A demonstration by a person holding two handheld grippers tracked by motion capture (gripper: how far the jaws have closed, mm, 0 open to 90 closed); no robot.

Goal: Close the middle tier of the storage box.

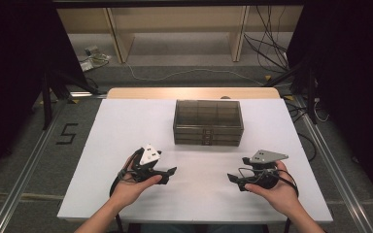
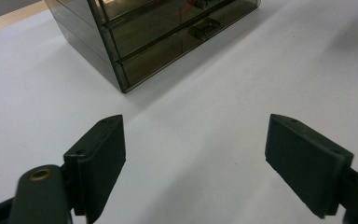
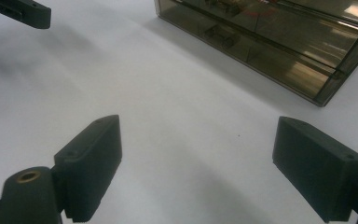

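Note:
A smoky, see-through drawer box (image 1: pixel 208 122) stands in the middle of the white table (image 1: pixel 126 121), with its drawer fronts and small handles toward me. My left gripper (image 1: pixel 169 175) rests in a hand at the near left and points right, toward the centre. Its jaws stand wide open over bare table (image 2: pixel 196 158), and the box's corner (image 2: pixel 121 56) is ahead at upper left. My right gripper (image 1: pixel 235 181) is held at the near right and points left. It is open too (image 3: pixel 196 161), with the box (image 3: pixel 279 42) at upper right.
A wooden strip (image 1: pixel 194 92) runs along the table's far edge. Beyond it are the floor, cables (image 1: pixel 267 43) and shelf legs. Dark stands flank the table. A jaw of the left gripper (image 3: pixel 23 11) shows at the upper left of the right gripper view.

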